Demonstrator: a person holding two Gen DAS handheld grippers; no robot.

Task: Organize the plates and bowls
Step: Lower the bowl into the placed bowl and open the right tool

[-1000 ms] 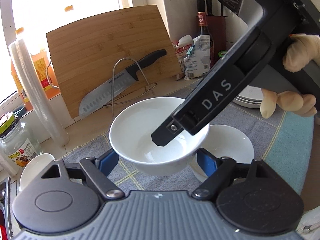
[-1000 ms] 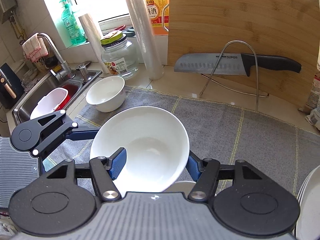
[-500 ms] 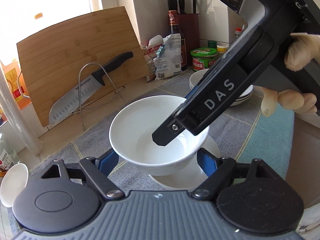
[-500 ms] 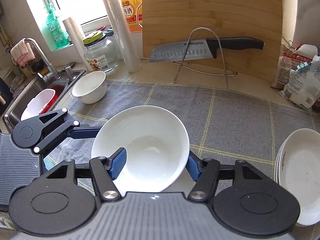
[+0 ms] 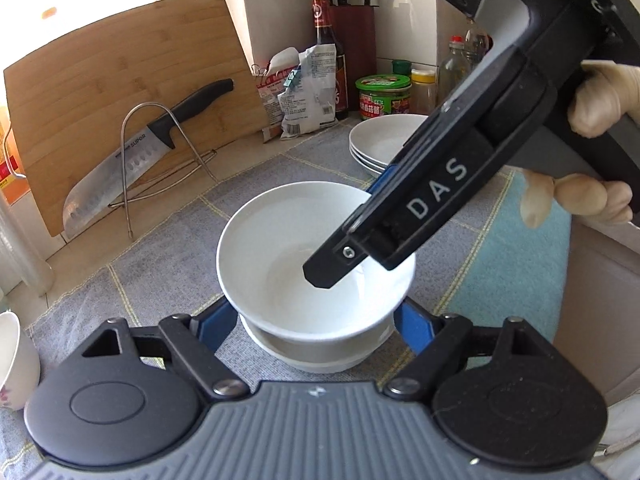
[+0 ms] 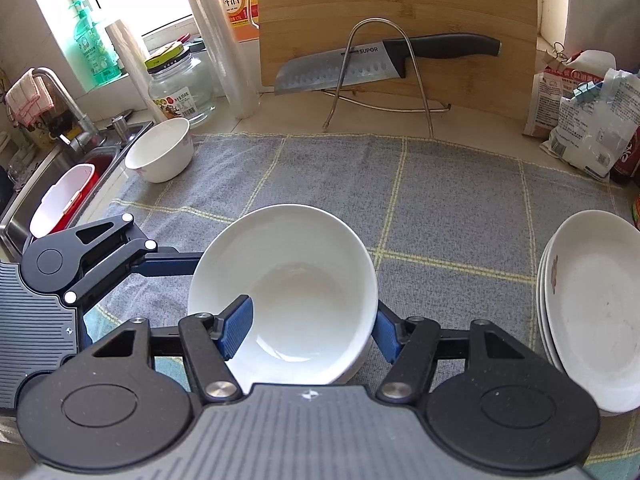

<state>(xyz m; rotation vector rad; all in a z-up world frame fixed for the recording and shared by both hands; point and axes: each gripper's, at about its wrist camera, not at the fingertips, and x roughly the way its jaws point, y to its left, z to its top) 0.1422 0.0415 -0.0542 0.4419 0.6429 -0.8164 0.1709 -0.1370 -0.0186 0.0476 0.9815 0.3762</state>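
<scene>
A white bowl point(image 5: 280, 256) point(image 6: 296, 280) is held by both grippers just over a second white bowl point(image 5: 316, 354) on the grey cloth. My left gripper point(image 5: 316, 320) clamps the bowl's outside with its blue pads. My right gripper point(image 6: 312, 328) grips the bowl's wall, one finger point(image 5: 348, 256) inside and one outside. A stack of white plates point(image 5: 380, 142) point(image 6: 592, 320) sits to the right. Another white bowl point(image 6: 160, 156) stands near the sink.
A bamboo cutting board point(image 6: 396, 20) leans at the back with a knife point(image 6: 384, 64) on a wire stand. Bottles, jars and bags point(image 5: 304, 92) line the back right. A sink point(image 6: 48, 184), glass jar point(image 6: 180, 88) and film rolls stand on the left.
Both grippers have carried the bowl to the right and down. It now sits just over the second bowl; the plate stack has come closer.
</scene>
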